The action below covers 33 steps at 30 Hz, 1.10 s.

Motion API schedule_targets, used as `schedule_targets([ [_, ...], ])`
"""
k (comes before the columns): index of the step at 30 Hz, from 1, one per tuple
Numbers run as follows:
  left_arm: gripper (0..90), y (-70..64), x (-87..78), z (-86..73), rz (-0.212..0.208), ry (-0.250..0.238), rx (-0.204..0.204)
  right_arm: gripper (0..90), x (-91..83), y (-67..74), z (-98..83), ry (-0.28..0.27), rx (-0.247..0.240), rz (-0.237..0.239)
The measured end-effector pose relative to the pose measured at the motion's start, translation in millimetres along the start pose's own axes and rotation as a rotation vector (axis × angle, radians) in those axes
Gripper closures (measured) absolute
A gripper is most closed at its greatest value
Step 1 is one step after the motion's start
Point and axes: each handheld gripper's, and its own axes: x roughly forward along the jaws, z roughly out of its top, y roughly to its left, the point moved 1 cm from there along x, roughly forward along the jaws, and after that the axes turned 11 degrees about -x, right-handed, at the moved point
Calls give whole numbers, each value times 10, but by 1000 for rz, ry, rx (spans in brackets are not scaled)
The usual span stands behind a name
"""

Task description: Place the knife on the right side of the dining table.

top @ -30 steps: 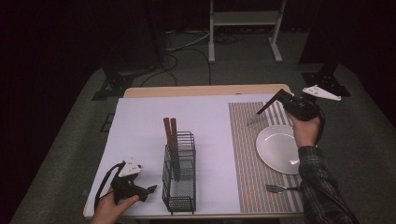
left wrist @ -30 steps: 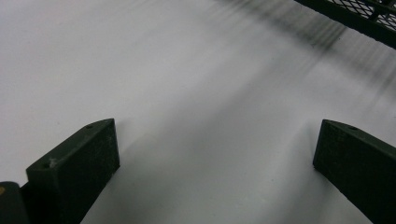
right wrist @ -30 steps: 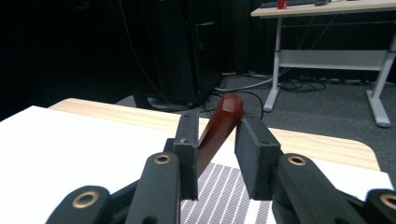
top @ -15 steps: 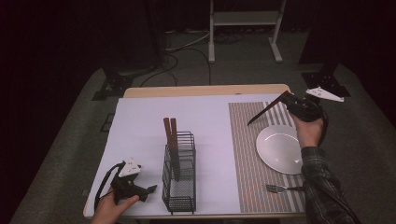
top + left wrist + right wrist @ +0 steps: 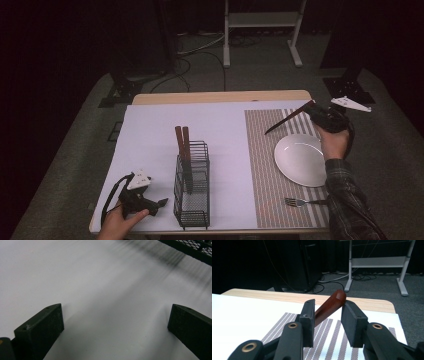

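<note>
Between right tongs (image 5: pixel 328 322), knife (image 5: pixel 329 307).

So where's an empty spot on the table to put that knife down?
The biggest bare patch is the white sheet left of the wire rack and behind it. There is also room on the striped mat between the rack and the plate. It is crowded around the plate and the fork.

I'm working in what looks like a recording lab or studio: black curtains (image 5: pixel 60 45) close off the room, grey carpet (image 5: pixel 70 165) runs under my surface (image 5: pixel 150 125), loose cables (image 5: pixel 200 47) trail across the floor, and a white metal stand (image 5: pixel 260 22) sits behind.
</note>
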Motion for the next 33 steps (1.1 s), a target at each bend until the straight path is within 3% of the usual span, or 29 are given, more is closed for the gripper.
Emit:
schedule_targets([
  [33,0,0,0,0,0,0,0,523,26,-215,-256,60,72,-36],
])
